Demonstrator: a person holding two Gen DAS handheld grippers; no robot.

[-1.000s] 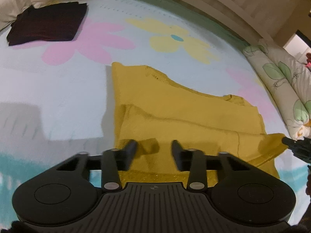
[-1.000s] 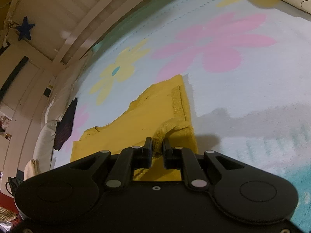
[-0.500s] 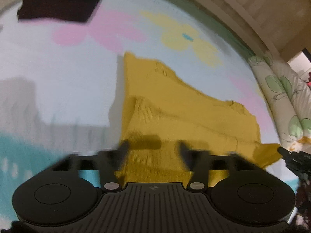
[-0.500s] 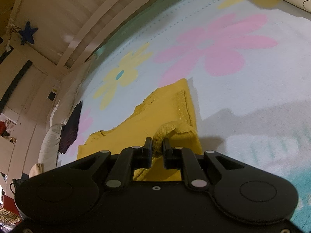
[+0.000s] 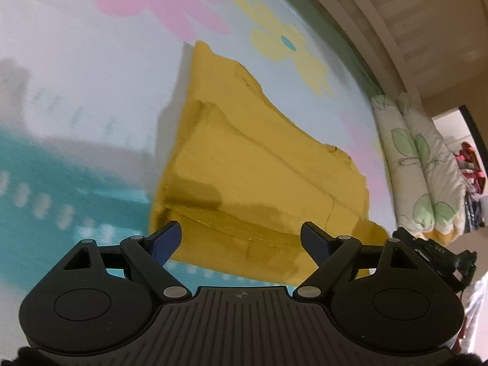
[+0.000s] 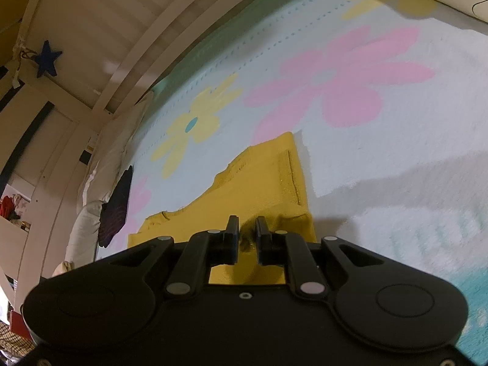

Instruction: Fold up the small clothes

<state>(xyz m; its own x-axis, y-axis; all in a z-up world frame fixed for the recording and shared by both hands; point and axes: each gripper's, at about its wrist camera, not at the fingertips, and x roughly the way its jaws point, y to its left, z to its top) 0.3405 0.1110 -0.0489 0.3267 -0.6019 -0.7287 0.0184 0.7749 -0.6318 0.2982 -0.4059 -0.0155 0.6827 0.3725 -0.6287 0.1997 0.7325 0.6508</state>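
Left gripper [image 5: 241,239]: bottom centre of the left wrist view; jaws wide and opening, nothing pinched, the near edge of the yellow garment showing in the gap between the tips.
Right gripper [image 6: 247,228]: bottom centre of the right wrist view; jaws narrow, clamped on a bunched fold of the yellow garment.
Yellow garment [image 5: 259,164]: partly folded in layers, lying on the bedspread, filling the middle of the left wrist view; in the right wrist view it runs from the jaws toward the centre.
Bedspread [image 6: 381,158]: pale blue with pink and yellow flowers, a teal band at the near edge.
Dark garment [image 6: 114,210]: folded, lower left of the right wrist view, well apart from the yellow one.
Leaf-print quilt [image 5: 421,164]: rolled at the right edge of the left wrist view.
Blue star [image 6: 47,58]: upper left, on the pale wall.
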